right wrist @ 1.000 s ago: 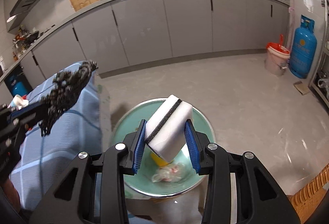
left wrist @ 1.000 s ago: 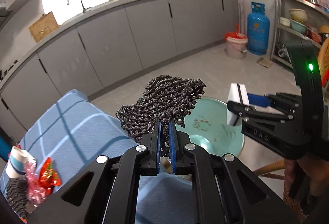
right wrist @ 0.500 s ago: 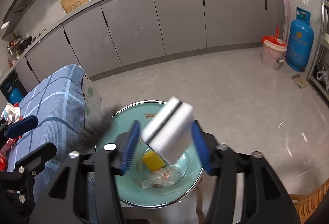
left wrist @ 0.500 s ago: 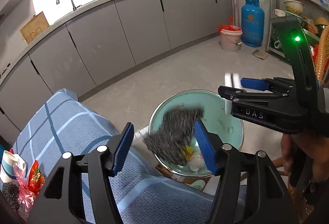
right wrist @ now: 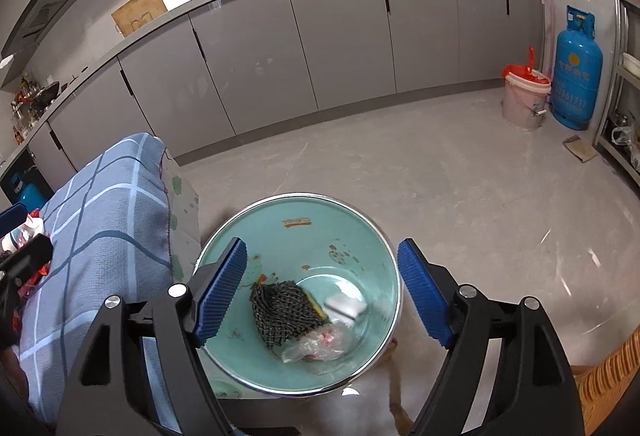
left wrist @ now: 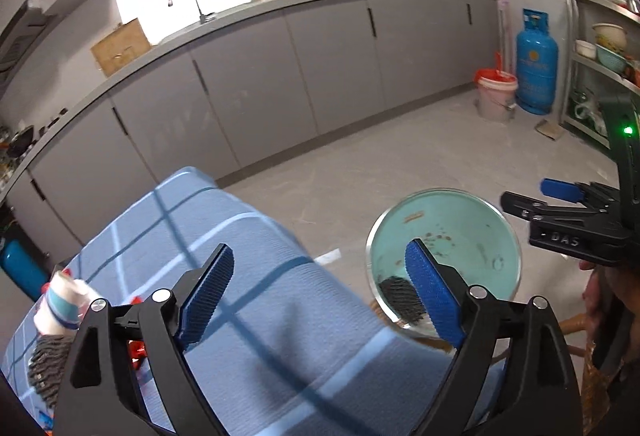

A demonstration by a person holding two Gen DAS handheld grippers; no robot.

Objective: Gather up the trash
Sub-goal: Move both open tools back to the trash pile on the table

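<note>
My left gripper [left wrist: 320,296] hangs with its jaws spreading apart and nothing between the blue pads, over the near edge of the table in its blue checked cloth [left wrist: 248,316]. Far to the left on that cloth, from the left wrist view, a small cluster of trash remains: a white paper cup with teal stripes [left wrist: 60,306] lying tipped, a grey mesh scrap [left wrist: 48,368] just below it, and a bit of red wrapper [left wrist: 136,350] showing behind my left finger. To the right of the table, lower down, sits the teal bin [right wrist: 304,228] with its shiny metal rim, standing just beside the hanging edge of the cloth. Inside it, seen from the right wrist, a dark mesh net [right wrist: 282,310] lies at the bottom, touching a yellow sponge edge [right wrist: 314,306], with a white foam block [right wrist: 346,306] to its right, a little blurred, and a crumpled clear plastic wrapper [right wrist: 316,346] in front of them. My right gripper [right wrist: 322,292] is directly above the bin, pointing down into it, its jaws widening too and empty, the pads well clear of everything in the bin. Farther right, near the grey cabinets, stand a pink bucket [right wrist: 524,99] and a blue gas cylinder [right wrist: 576,75].
</note>
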